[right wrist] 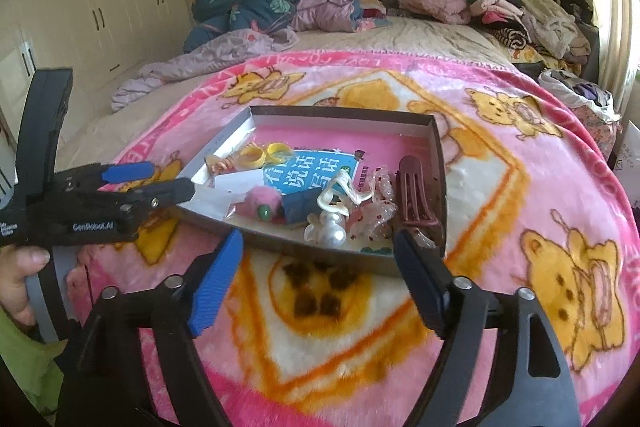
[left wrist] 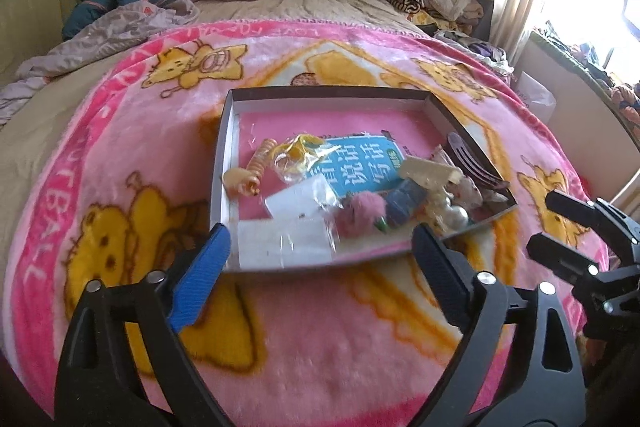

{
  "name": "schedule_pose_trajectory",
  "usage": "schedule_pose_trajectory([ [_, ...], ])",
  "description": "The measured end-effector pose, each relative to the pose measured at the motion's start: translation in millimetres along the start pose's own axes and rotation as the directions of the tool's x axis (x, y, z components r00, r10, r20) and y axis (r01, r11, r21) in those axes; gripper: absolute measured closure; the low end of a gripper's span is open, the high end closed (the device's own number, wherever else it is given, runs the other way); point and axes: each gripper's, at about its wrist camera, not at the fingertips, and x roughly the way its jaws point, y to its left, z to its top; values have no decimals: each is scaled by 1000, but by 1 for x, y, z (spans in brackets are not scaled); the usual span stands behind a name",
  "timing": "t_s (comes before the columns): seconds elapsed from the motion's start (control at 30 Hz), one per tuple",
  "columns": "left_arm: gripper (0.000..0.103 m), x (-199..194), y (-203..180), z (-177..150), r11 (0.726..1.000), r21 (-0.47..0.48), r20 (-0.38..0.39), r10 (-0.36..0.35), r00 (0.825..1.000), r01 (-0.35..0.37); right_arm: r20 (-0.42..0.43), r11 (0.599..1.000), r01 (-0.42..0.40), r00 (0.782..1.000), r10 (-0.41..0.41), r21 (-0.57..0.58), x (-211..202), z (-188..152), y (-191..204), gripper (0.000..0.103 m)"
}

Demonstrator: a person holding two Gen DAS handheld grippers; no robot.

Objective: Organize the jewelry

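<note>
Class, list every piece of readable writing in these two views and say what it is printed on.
"GenRobot.AI": side of the left gripper, right wrist view.
"说话", "写话": blue booklet in the box, seen upside down.
"LOVE", "BALL": pink blanket border; the remaining letters are cut off or blurred.
Booklet's small print: too small.

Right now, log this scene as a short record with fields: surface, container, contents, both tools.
surface: pink cartoon blanket on a bed
container: shallow open box, resting on the blanket
contents: dark red hair claw, pearl piece, pink pom-pom, yellow rings, teal booklet
left tool: open, empty, near the box's front edge
right tool: open, empty
</note>
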Motion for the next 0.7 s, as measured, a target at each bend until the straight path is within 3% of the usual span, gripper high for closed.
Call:
schedule_pose_trajectory([
  [0.13,10,-15,-2,-12,1000,-13,13,3,1000,-3,23,1000,3,1000,-3,0,-16,-7,4,14],
  [0.7,10,-56,-9,-59,999,-47,23,4,1000,-3,45,1000,23,999,-23,11,-54,-45,18,6],
])
